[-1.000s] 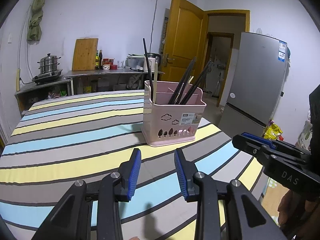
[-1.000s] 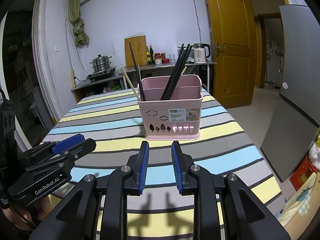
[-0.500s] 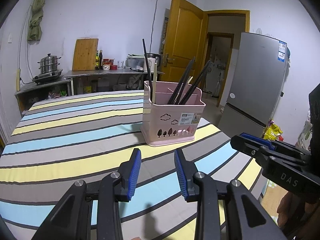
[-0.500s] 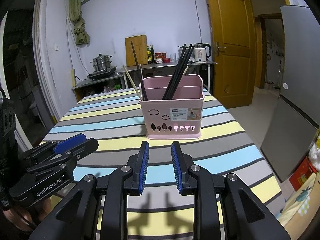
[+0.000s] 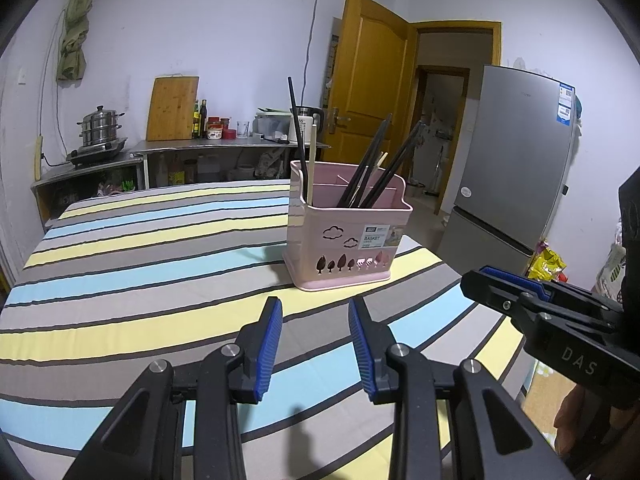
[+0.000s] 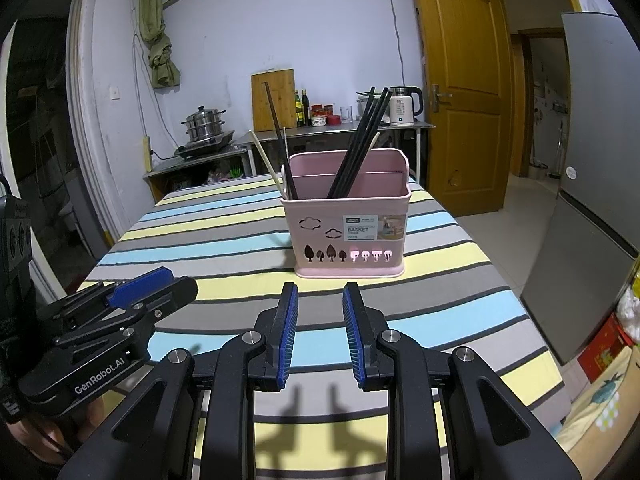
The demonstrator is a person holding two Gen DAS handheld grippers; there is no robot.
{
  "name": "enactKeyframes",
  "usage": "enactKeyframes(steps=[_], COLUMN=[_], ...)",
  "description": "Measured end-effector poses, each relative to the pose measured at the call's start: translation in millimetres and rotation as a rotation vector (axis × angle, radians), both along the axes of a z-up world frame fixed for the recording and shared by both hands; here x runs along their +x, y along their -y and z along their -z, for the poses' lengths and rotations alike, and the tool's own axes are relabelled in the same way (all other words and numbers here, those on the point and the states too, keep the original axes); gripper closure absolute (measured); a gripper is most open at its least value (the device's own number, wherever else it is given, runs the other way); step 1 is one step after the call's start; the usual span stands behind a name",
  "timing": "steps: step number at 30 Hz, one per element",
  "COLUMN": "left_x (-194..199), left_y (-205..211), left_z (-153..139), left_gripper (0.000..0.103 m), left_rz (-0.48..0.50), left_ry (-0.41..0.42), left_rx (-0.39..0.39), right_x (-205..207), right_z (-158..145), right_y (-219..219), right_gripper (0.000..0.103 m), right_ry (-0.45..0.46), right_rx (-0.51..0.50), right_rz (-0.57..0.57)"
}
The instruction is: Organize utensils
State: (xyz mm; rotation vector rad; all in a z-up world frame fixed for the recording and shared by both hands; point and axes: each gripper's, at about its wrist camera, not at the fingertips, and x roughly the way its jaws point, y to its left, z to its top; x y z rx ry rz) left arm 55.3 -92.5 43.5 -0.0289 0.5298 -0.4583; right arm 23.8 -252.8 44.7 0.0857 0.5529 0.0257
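Two hand-held grippers hover low over a striped tablecloth (image 6: 224,236), both empty: the left gripper (image 5: 315,312) has its blue-padded jaws apart, and the right gripper (image 6: 320,296) likewise holds its jaws parted on nothing. Just beyond them, upright on the cloth, stands a pink utensil basket (image 6: 347,236), a cluster of black chopsticks (image 6: 362,144) leaning in one compartment and pale chopsticks (image 6: 266,158) with a dark one in another. Behind, a steel counter (image 5: 228,145) carries a steamer pot (image 5: 99,127), cutting board (image 5: 172,109) and kettle (image 6: 403,110).
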Motion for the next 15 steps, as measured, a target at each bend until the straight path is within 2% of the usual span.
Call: enactKeyframes(steps=[15], left_x=[-3.9], left_y=[4.5], left_z=[-0.3], left_gripper=[0.069], left_rz=[-0.002], left_ry=[0.001], left_rx=[0.000], right_x=[-0.1], right_z=[-0.7], right_y=[-1.2], right_gripper=[0.079], right_ry=[-0.002], right_rx=[-0.003], right_rz=[-0.002])
